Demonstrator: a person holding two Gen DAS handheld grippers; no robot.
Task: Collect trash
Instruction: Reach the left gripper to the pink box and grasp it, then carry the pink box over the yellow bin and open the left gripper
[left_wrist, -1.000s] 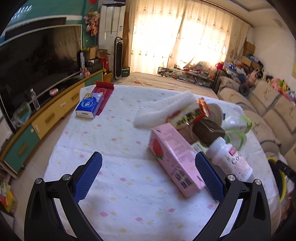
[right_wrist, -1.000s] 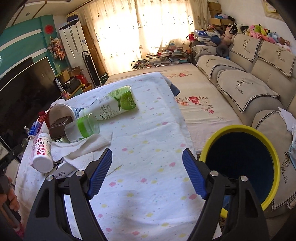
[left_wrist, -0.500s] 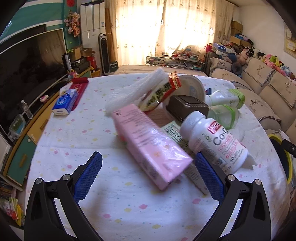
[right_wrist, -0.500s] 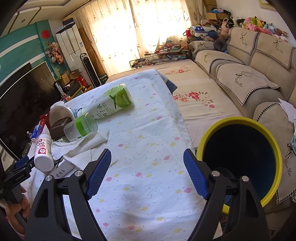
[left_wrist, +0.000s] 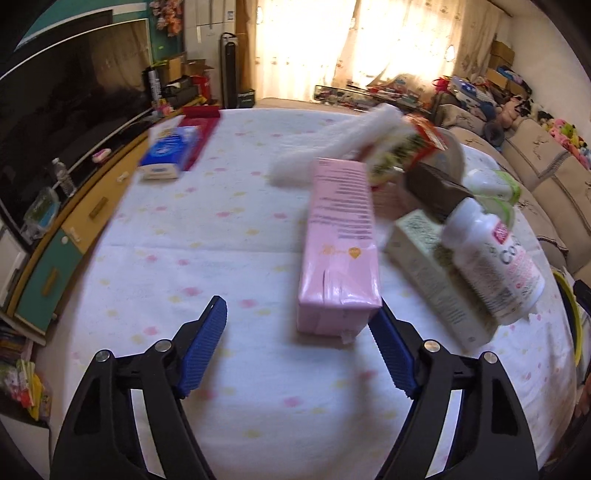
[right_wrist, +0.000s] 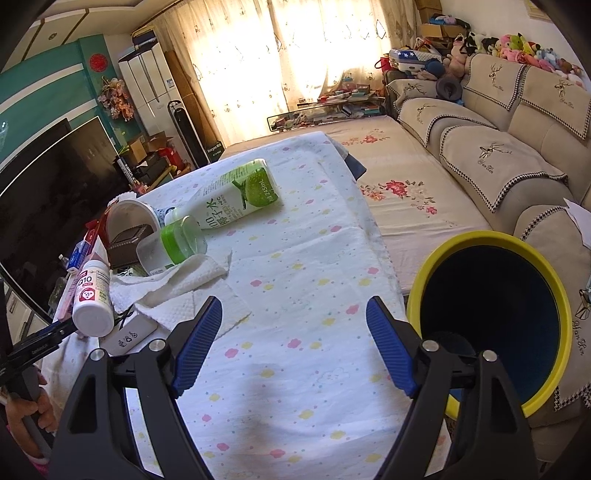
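Sunlit curtains back a desk (right_wrist: 314, 266) under a dotted cloth. Only the right wrist view shows the yellow-rimmed bin (right_wrist: 491, 325) beside it and a green carton (right_wrist: 236, 195) marked "245mL". The left gripper (left_wrist: 297, 334), jaws closing, frames the pink carton's (left_wrist: 341, 243) end, its right pad beside it; the white bottle (left_wrist: 495, 266) reads "Co". The right gripper (right_wrist: 293, 338) stands spread, empty.

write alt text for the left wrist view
The left claw, blue-padded and closing, reaches for a pink rectangular drink carton lying on a white dotted tablecloth; its near end lies just ahead of the pads, untouched. Right of it lie a white pill bottle and more trash.
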